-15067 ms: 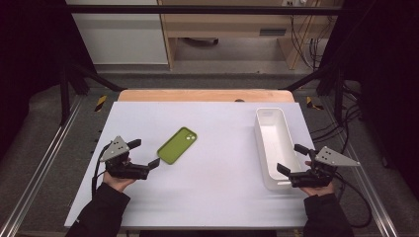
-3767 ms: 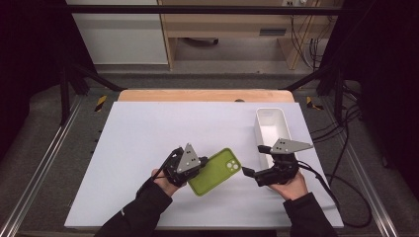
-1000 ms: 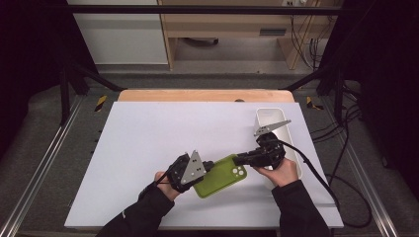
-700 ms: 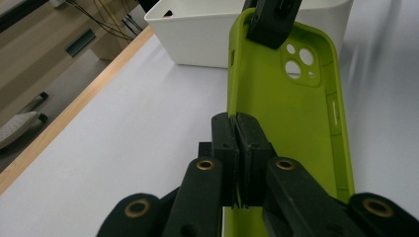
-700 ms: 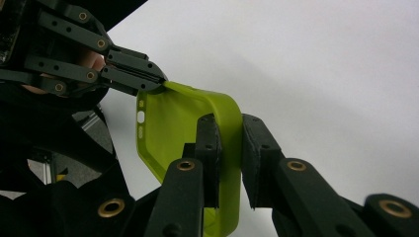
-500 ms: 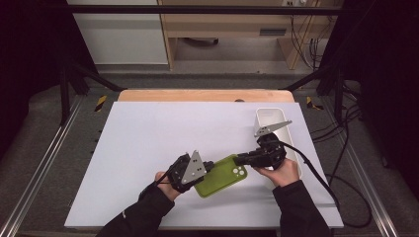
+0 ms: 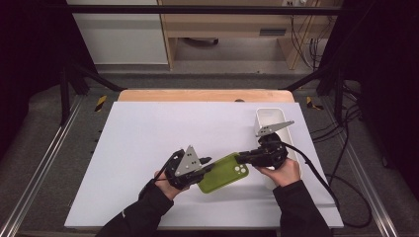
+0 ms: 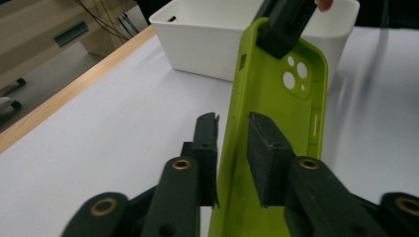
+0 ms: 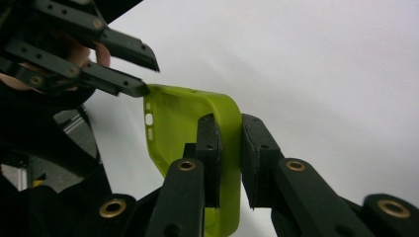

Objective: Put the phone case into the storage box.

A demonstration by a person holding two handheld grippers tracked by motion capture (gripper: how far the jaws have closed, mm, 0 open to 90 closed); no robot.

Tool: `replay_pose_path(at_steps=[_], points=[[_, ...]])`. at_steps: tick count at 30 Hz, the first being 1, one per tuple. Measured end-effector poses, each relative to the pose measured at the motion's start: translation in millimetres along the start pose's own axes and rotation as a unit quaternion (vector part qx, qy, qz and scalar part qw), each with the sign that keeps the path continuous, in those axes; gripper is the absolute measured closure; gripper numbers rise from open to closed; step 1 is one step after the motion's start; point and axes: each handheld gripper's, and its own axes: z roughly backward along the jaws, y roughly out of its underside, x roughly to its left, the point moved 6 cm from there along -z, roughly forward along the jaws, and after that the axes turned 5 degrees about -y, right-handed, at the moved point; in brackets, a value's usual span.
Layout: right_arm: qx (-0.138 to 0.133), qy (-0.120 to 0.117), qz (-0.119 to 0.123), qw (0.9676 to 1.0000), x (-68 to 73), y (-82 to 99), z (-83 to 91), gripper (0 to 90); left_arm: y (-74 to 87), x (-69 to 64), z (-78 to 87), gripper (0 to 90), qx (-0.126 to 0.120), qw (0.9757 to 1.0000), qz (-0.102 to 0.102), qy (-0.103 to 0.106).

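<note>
i have the green phone case (image 7: 223, 173) held off the white worktop (image 7: 148, 133) between my two claws, near the front edge, just left of the white bin (image 7: 271, 118). my right claw (image 7: 240, 158) is clamped tight on the case's camera-hole end; in the right gripper view both pads press the thin green wall between them. my left claw (image 7: 206, 165) has just been opening: in the left gripper view the case's edge stands between the jaws with a visible gap on each side, so the pads are not pressing on it.

the bin sits just beyond my right hand (image 7: 281, 170), close behind the case, and it is the only thing near the path. the right claw's cable trails off over the worktop's right side.

the high view gives me the layout but not the pad contact. the left gripper view shows the case's inside, its camera cut-outs and the bin's near wall (image 8: 217, 49) behind it. the right gripper view shows the case's curved corner (image 9: 217, 106) and the left claw's jaw tips at its far end.
</note>
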Motion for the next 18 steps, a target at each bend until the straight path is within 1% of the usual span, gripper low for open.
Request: replay_pose_path(at_steps=[1,2,3,4,5,6,7,8,9,11,13,14,16,17,18], points=[[-0.002,0.005,0.002,1.0000,-0.8,-0.4,1.0,79.9,-1.4,3.0,1.9,69.4,-0.008,0.9999,0.012,-0.002],[-0.006,0.010,0.005,0.9999,-1.4,-1.3,3.4,79.9,-1.9,5.3,3.4,61.6,-0.012,0.9997,0.019,-0.005],[-0.007,0.012,0.006,0.9999,-1.5,-1.8,4.8,79.9,-2.8,8.5,5.4,59.4,-0.018,0.9994,0.027,-0.009],[-0.009,0.014,0.006,0.9998,-1.5,-2.2,6.1,79.9,-3.7,15.5,9.5,57.6,-0.027,0.9987,0.042,-0.014],[-0.009,0.014,0.006,0.9998,-1.5,-2.2,6.1,79.9,-3.7,15.5,9.5,54.7,-0.027,0.9987,0.042,-0.014],[-0.009,0.019,0.010,0.9997,-2.7,-2.8,8.6,79.9,-3.7,23.2,13.0,51.7,-0.032,0.9976,0.058,-0.022],[-0.009,0.022,0.012,0.9996,-3.2,-2.9,9.8,79.9,-3.7,23.2,13.0,49.3,-0.032,0.9976,0.058,-0.022],[-0.009,0.022,0.012,0.9996,-3.2,-2.9,9.8,79.9,-3.4,27.2,14.9,49.3,-0.037,0.9969,0.065,-0.027],[-0.012,0.027,0.015,0.9994,-4.0,-3.4,12.3,79.9,-1.9,35.4,18.9,43.7,-0.042,0.9955,0.076,-0.036],[-0.014,0.034,0.022,0.9991,-4.4,-4.3,14.7,79.9,0.9,44.0,23.0,36.5,-0.045,0.9933,0.097,-0.044],[-0.017,0.042,0.031,0.9985,-3.5,-6.3,17.2,79.9,5.3,51.9,28.0,32.9,-0.054,0.9906,0.114,-0.053],[-0.018,0.043,0.037,0.9982,-2.8,-7.7,18.4,79.9,7.8,55.5,30.4,30.8,-0.057,0.9893,0.122,-0.055],[-0.020,0.047,0.045,0.9977,-0.6,-10.9,21.0,79.9,13.6,62.3,34.4,27.5,-0.058,0.9868,0.139,-0.059],[-0.022,0.049,0.049,0.9974,0.5,-12.4,22.4,79.9,16.8,65.8,36.4,25.3,-0.057,0.9859,0.143,-0.065],[-0.022,0.049,0.049,0.9974,0.5,-12.4,22.4,79.9,16.8,65.8,36.4,22.4,-0.057,0.9859,0.143,-0.065]])
